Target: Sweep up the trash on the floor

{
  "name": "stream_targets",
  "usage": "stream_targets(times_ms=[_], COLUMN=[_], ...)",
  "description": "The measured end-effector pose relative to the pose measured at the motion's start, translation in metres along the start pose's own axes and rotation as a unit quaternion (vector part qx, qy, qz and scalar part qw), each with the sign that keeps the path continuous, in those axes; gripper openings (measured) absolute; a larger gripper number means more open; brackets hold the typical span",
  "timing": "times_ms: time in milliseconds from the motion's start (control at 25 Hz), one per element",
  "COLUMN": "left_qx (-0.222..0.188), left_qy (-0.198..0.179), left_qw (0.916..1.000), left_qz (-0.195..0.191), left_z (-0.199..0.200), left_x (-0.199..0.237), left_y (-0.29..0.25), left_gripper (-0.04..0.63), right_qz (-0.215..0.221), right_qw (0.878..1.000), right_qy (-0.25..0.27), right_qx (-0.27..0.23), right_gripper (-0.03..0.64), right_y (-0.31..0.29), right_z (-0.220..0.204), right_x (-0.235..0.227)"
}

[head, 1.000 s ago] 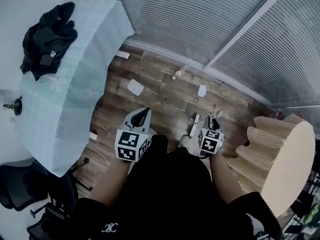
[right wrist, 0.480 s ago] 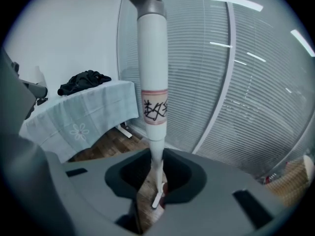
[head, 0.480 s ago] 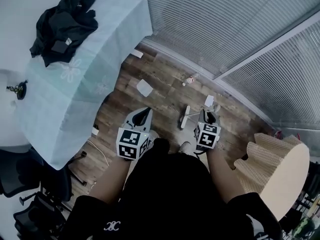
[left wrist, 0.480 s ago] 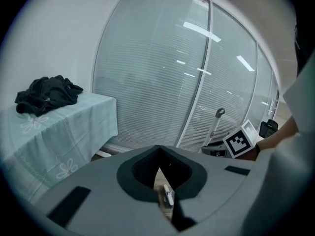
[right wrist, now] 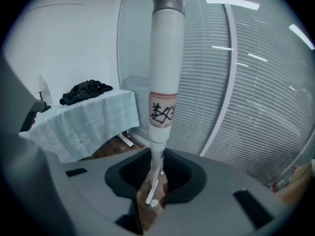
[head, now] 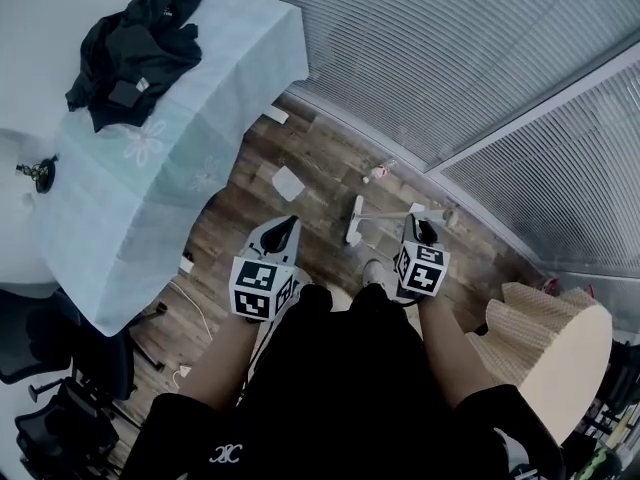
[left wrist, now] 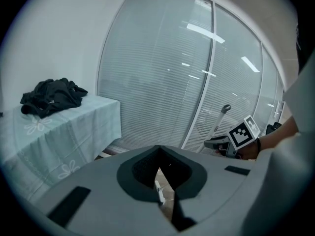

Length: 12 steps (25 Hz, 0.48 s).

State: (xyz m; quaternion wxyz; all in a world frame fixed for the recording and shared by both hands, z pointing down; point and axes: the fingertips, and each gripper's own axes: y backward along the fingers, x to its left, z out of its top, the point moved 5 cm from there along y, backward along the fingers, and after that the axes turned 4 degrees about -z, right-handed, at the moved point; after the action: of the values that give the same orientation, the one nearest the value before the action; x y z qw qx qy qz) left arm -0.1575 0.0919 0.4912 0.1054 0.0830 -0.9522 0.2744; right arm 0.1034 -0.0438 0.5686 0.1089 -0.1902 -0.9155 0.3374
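My right gripper [head: 422, 232] is shut on a thin white broom handle [head: 400, 214]. The handle runs left to the white broom head [head: 353, 220], low over the wood floor. In the right gripper view the handle [right wrist: 162, 97], with a scribbled label, rises out of the jaws [right wrist: 152, 195]. My left gripper [head: 283, 232] hangs shut beside my left leg, holding nothing I can make out. Trash lies ahead: a white paper [head: 289, 183], a small crumpled piece [head: 379, 172], another paper [head: 272, 114] by the wall. The left gripper view shows the right gripper [left wrist: 231, 141].
A table with a pale teal cloth [head: 170, 158] and a black garment [head: 135, 43] stands at the left. A round table with a beige fringed cloth [head: 545, 358] is at the right. Glass walls with blinds [head: 450, 58] close the far side. Office chairs [head: 50, 368] stand lower left.
The right gripper has swung the broom head up and to the left, away from my feet; the handle now lies nearly level. The left gripper has hardly moved.
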Motion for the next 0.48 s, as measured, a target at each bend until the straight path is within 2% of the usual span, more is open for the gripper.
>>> stream_targets(times_ms=[240,480], left_qx=[-0.006,-0.003], left_qy=[0.013,0.003], left_qw=[0.9998,0.9996], left_qz=[0.016,0.03], left_z=[0.006,0.018], left_x=[-0.034,-0.076], left_y=[-0.018,-0.049], left_gripper=[-0.006,-0.006], right_qz=[-0.008,-0.024], right_qw=[1.0,0.998], right_qy=[0.025,0.054], right_qx=[-0.013,-0.024], right_gripper=[0.089,0.087], right_y=[0.002,-0.014], right_z=[0.009,0.02], right_x=[-0.071,-0.158])
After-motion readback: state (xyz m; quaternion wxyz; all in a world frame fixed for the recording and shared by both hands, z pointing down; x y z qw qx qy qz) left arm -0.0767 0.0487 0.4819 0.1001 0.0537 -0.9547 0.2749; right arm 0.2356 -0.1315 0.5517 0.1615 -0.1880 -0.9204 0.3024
